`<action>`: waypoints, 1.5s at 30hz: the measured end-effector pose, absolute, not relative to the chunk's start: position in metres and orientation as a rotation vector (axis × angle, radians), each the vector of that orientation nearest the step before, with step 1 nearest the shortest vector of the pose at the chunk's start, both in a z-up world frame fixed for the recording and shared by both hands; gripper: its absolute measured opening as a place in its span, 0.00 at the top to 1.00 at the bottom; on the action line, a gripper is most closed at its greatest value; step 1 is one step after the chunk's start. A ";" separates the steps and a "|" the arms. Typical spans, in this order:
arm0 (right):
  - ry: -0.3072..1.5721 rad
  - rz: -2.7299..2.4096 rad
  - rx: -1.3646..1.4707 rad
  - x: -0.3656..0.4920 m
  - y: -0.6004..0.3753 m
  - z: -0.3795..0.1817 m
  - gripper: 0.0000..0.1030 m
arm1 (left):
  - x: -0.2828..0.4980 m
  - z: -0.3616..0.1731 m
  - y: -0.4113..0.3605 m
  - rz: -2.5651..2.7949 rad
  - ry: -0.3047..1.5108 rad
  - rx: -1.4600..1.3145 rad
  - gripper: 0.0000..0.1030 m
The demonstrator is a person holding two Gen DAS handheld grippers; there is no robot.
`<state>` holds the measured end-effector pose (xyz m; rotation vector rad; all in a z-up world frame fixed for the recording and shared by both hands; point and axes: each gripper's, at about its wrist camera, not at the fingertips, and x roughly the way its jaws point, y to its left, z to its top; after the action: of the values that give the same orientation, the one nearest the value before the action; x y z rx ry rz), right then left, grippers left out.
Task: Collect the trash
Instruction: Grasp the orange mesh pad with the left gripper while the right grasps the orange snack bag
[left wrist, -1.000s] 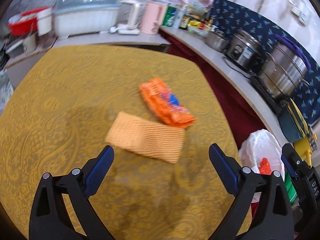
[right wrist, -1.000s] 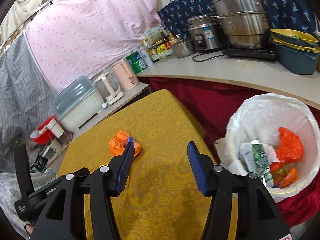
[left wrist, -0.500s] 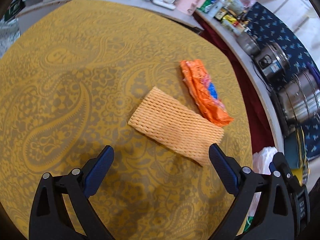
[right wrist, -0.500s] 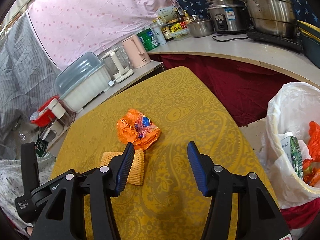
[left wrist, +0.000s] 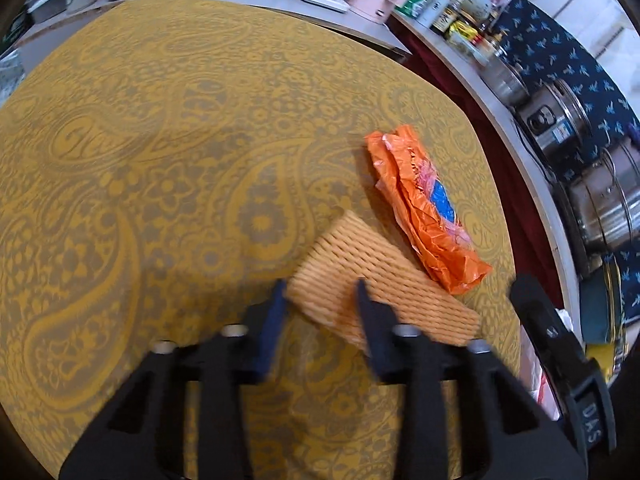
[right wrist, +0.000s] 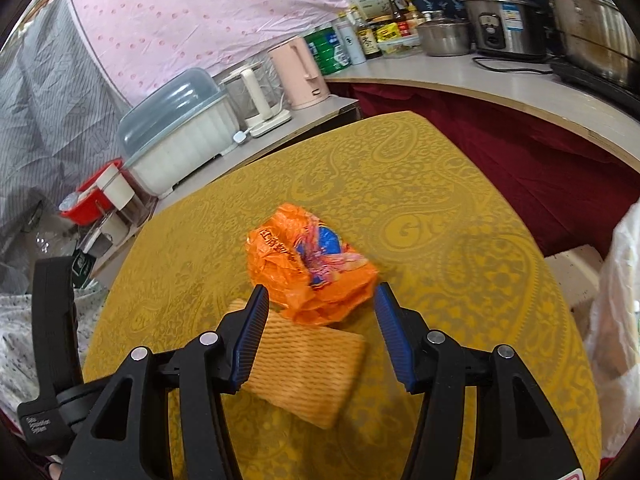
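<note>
The left gripper (left wrist: 322, 294) is down at the near end of the foam net (left wrist: 372, 280), a flat orange-yellow mesh sleeve lying on the table (left wrist: 160, 160). Its jaws are closing, blurred by the motion, with the net's near left corner between them; whether the pads already press on the foam cannot be told.

The net lies slantwise on the yellow paisley cloth, toward the table's right side. Just beyond it, touching or overlapping its far edge, is the orange bag (left wrist: 424, 208), a crumpled plastic wrapper with a blue and pink print. In the right wrist view the bag (right wrist: 312, 264) sits on the net's (right wrist: 308, 364) far edge.

The right gripper (right wrist: 320, 304) hangs over that pair, its jaws released and about half spread. The bag's near edge lies between the blue pads, but neither pad touches it.

At the right of the table a white bin liner (right wrist: 616, 320) shows at the picture's edge. Beyond the table runs a counter (right wrist: 480, 80) bearing a pink kettle (right wrist: 300, 74), a rice cooker (right wrist: 504, 16), steel pots, bottles and tins. Left of the kettle stands a white box with a clear lid (right wrist: 176, 132), and a red tub (right wrist: 92, 200) beside that.
</note>
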<state>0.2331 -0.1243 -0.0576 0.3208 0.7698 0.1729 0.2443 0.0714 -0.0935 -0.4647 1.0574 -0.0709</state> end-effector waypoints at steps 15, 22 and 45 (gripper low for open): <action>0.865 0.196 0.252 0.273 -0.096 -0.097 0.61 | 0.255 -0.076 0.098 -0.035 0.986 -0.421 0.91; 0.870 0.193 0.256 0.269 -0.100 -0.100 0.85 | 0.246 -0.079 0.103 -0.023 1.001 -0.463 0.65; 0.880 0.227 0.351 0.216 -0.107 -0.105 0.85 | 0.229 -0.093 0.049 -0.086 1.041 -0.411 0.91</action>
<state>0.2163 -0.1072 -0.1051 0.3511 0.8803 0.2272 0.2291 0.0495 -0.0927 -0.4113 1.0413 -0.0863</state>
